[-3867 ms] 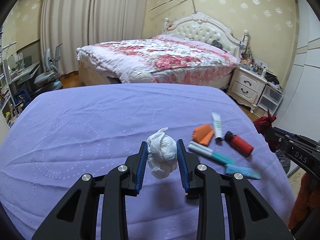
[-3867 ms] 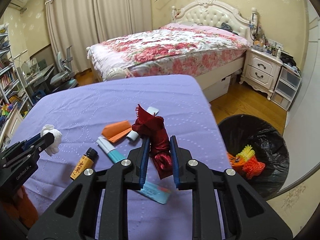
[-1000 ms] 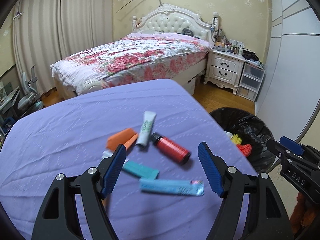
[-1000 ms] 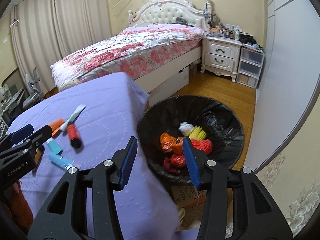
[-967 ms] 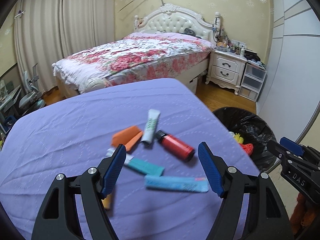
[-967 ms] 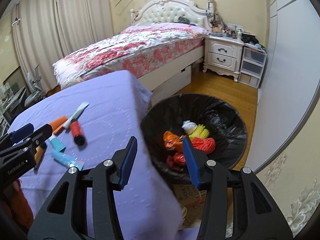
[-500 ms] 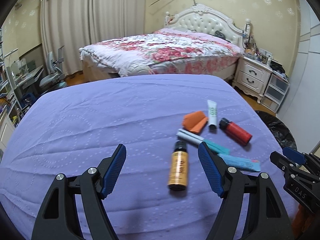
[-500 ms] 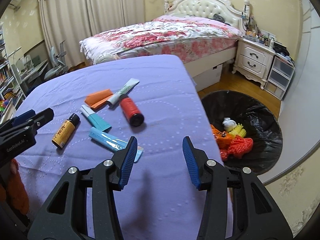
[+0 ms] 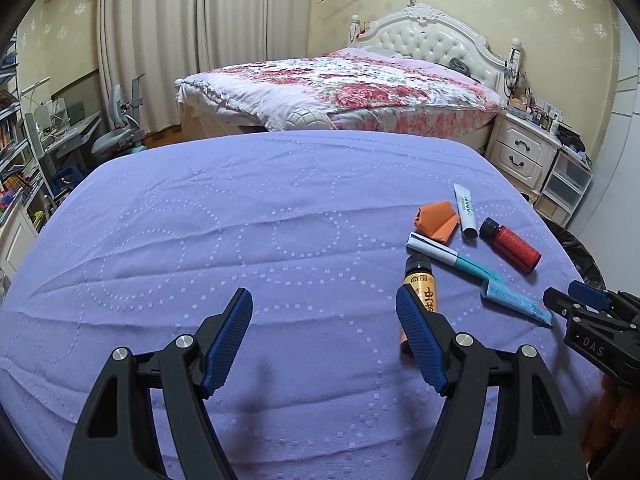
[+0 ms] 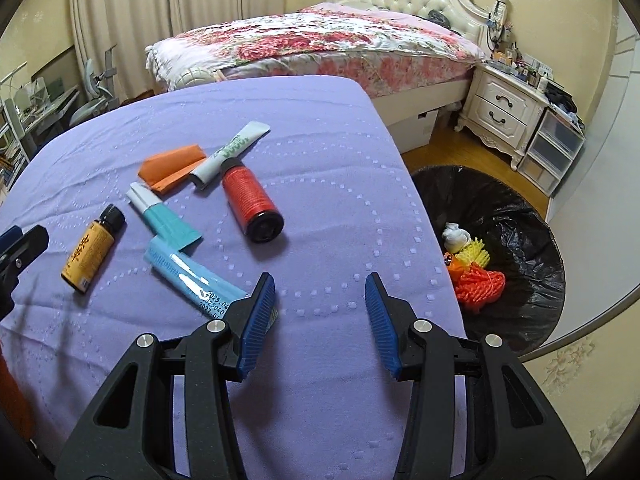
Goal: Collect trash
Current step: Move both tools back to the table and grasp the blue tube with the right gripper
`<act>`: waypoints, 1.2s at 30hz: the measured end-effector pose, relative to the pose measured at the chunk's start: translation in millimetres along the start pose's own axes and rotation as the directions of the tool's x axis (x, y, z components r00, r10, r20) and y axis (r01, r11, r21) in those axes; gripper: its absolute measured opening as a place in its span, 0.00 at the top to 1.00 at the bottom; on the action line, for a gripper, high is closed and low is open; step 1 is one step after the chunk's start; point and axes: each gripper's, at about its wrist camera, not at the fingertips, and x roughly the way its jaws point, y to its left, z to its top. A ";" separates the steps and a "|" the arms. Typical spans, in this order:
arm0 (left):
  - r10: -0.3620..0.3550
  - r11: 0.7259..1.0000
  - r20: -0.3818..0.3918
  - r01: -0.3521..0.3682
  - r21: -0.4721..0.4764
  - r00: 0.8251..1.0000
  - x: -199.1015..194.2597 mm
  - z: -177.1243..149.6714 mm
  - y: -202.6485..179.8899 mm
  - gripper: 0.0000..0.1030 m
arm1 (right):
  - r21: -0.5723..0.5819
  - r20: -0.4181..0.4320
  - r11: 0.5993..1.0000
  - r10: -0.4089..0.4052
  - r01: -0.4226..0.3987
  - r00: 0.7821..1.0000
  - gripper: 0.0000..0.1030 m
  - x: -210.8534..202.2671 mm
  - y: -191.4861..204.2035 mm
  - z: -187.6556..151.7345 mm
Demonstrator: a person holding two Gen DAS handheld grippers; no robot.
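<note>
Although some trash is already in the black trash bin, the job looks only partly done. In the bin lie a white crumpled wad, a yellow lump and an orange-red bundle. The bin stands on the floor just beside the worktop's right edge.

Six things are not yet picked up from the purple worktop. They lie close together near its right side: an orange folded paper, a white tube with green print, a red bottle with a black cap, a teal and white tube, a light blue tube and a yellow bottle with a black cap.

The left gripper has its fingers wide apart with nothing between them. The yellow bottle lies just by its right finger. The right gripper also has its fingers apart and holds nothing. The end of the light blue tube sits right by its left finger.

So I think both hands are free to grab more trash. The light blue tube and the yellow bottle look like the nearest ones to take.
</note>
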 end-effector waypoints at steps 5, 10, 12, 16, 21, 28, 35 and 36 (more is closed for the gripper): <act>0.003 1.000 -0.004 -0.003 -0.010 1.000 -2.6 -3.7 5.8 0.30 | -0.020 -0.008 1.000 0.024 -0.024 1.000 0.54 -6.3 7.9 -8.7; 0.004 1.000 -0.002 -0.004 -0.011 1.000 -4.4 -5.4 7.3 0.30 | -0.041 0.000 0.998 0.037 -0.037 0.999 0.53 -11.6 16.0 -11.9; 0.006 1.000 0.001 -0.006 -0.009 1.000 -5.2 -5.8 8.0 0.30 | -0.030 0.012 0.998 0.056 -0.056 0.998 0.53 -15.3 15.9 -9.0; 0.012 1.000 0.006 -0.012 -0.013 1.000 -7.1 -7.3 13.0 0.30 | -0.045 0.024 0.994 0.105 -0.104 0.994 0.53 -19.5 25.4 -3.2; 0.027 1.000 0.012 -0.026 -0.015 1.000 -8.8 -7.4 18.0 0.30 | -0.095 0.017 0.984 0.150 -0.148 0.988 0.53 -14.2 46.6 2.2; 0.025 0.999 0.003 -0.025 -0.026 1.000 -6.3 -8.2 22.6 0.30 | -0.126 -0.022 0.980 0.153 -0.155 0.988 0.67 0.4 62.3 3.3; 0.008 1.000 0.001 -0.008 -0.015 1.000 -6.6 -8.4 14.2 0.30 | -0.117 -0.020 0.980 0.161 -0.162 0.987 0.80 -3.5 57.8 0.2; 0.005 1.000 0.001 -0.005 -0.011 1.000 -6.5 -8.5 11.8 0.30 | -0.114 -0.018 0.980 0.162 -0.163 0.987 0.80 -4.1 57.5 0.1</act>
